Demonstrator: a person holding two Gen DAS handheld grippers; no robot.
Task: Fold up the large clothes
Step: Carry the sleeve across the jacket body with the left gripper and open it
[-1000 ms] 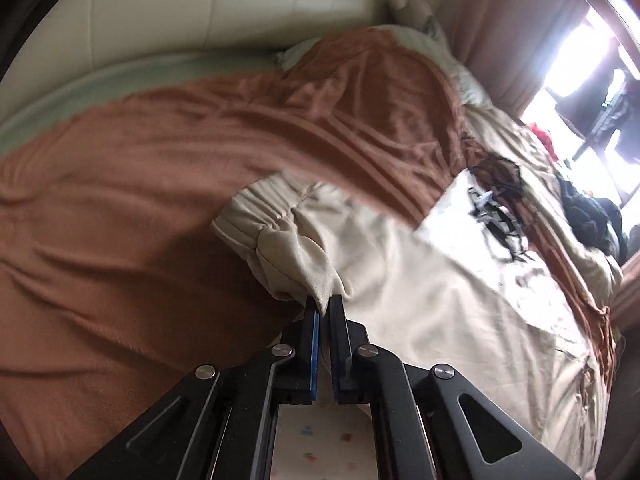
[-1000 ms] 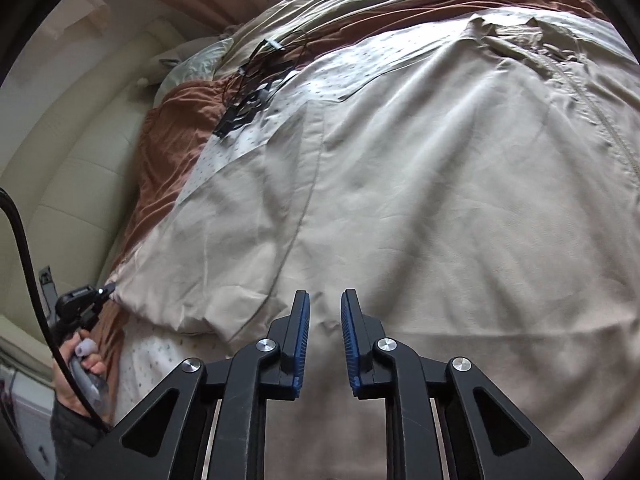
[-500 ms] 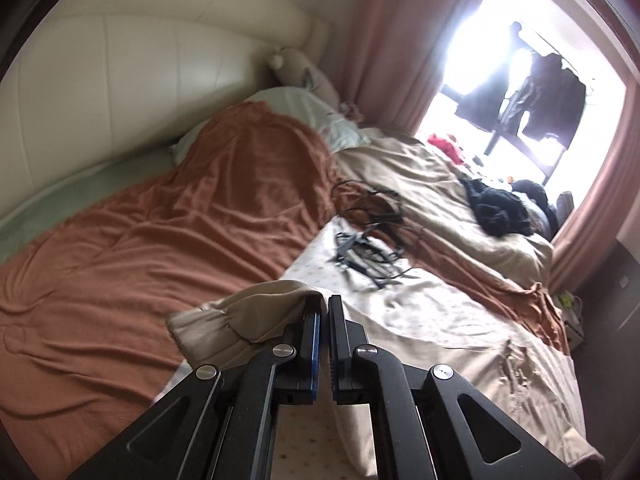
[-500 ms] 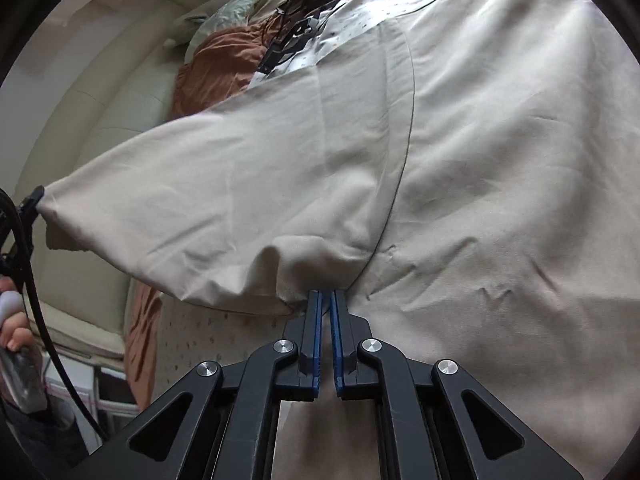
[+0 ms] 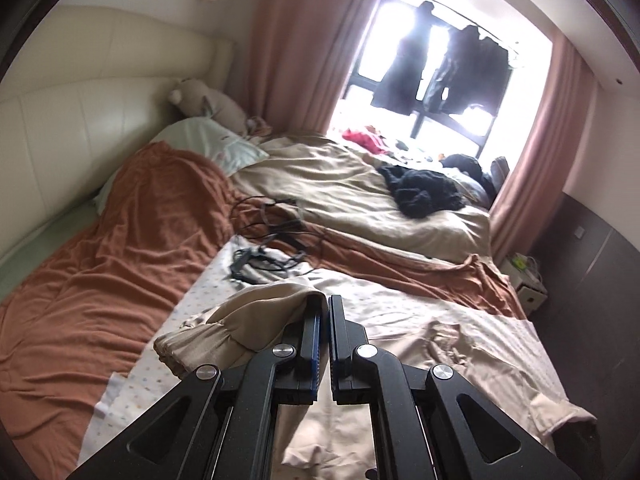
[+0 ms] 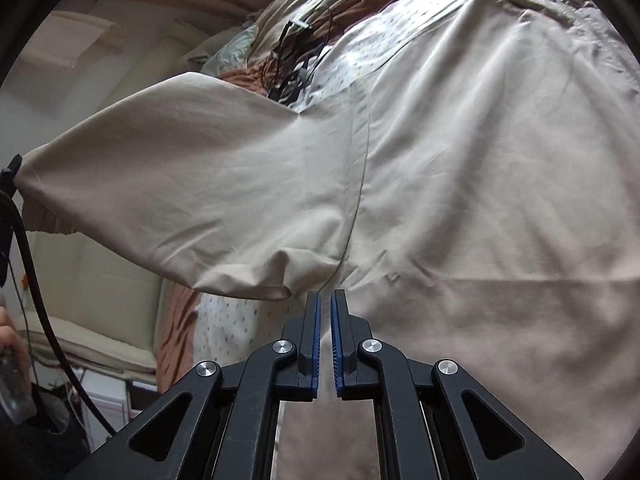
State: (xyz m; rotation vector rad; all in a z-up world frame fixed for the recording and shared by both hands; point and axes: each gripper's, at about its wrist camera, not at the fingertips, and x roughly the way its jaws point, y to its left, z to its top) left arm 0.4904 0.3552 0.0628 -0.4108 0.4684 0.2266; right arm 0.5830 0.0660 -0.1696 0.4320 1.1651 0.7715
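Observation:
A large beige jacket (image 6: 460, 184) lies spread on the bed. My left gripper (image 5: 324, 300) is shut on its sleeve cuff (image 5: 224, 328) and holds it lifted above the bed; the sleeve (image 6: 180, 184) stretches out to the left in the right wrist view. My right gripper (image 6: 325, 294) is shut on the jacket at the fold where the sleeve joins the body. The rest of the jacket (image 5: 460, 364) shows below right in the left wrist view.
The bed carries a rust-brown blanket (image 5: 120, 264), a dotted white sheet (image 5: 224, 292), black cables (image 5: 268, 236), a beige duvet (image 5: 344, 192) and dark clothes (image 5: 424, 192). A cream headboard (image 5: 80, 92) is at left, a window with pink curtains (image 5: 300, 40) behind.
My left gripper has lifted the sleeve cuff up and away from the bed. My right gripper closed on the jacket at the sleeve's base.

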